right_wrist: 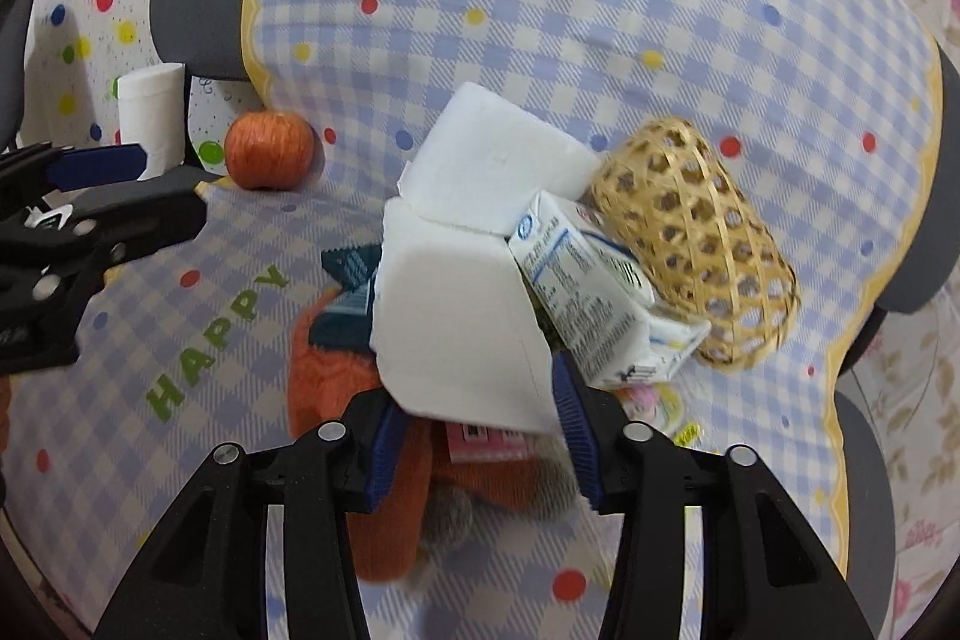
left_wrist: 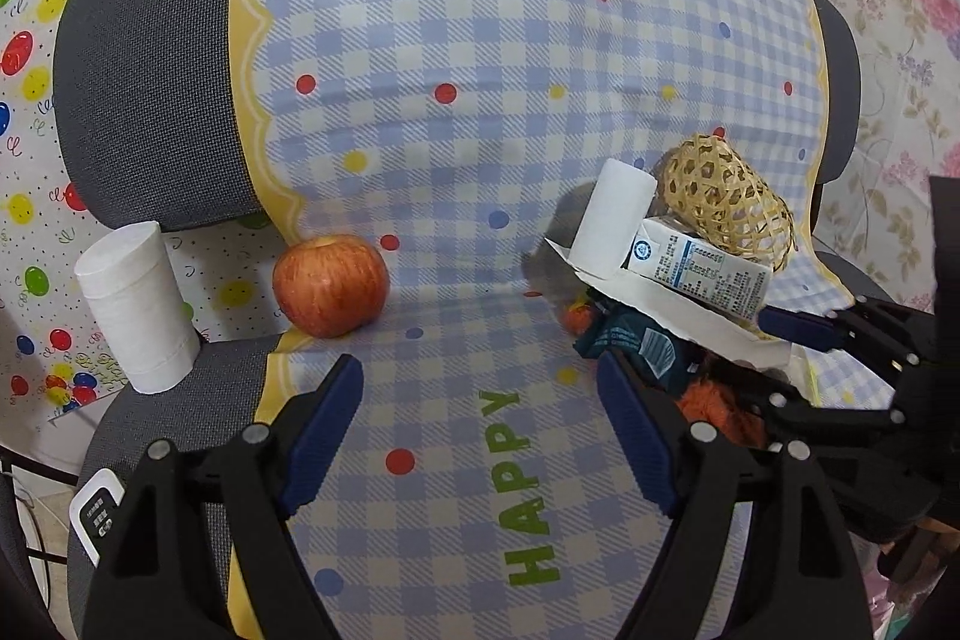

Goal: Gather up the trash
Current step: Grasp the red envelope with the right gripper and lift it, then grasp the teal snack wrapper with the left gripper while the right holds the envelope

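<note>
Checked blue-and-white cloth (left_wrist: 480, 100) with coloured dots and a green "HAPPY" draped over a grey chair seat and back (left_wrist: 144, 100). Left gripper (left_wrist: 480, 430) spread wide above the cloth, nothing between its blue pads. Right gripper (right_wrist: 474, 436) pinching the near end of a white paper tray (right_wrist: 456, 334), blue pads pressed on either side of it. On the tray: a white tissue roll (right_wrist: 492, 160) lying at the far end and a small milk carton (right_wrist: 588, 292) leaning at the right edge. Just right of the carton, touching it, a woven bamboo basket (right_wrist: 690, 244) on its side. Under the tray, an orange plush toy (right_wrist: 336, 370) and a dark teal wrapper (right_wrist: 348, 304). Far left on the seat, a red apple (left_wrist: 331, 285) at the cloth's edge, and left of it a second white tissue roll (left_wrist: 138, 310) standing upright on the grey seat.
</note>
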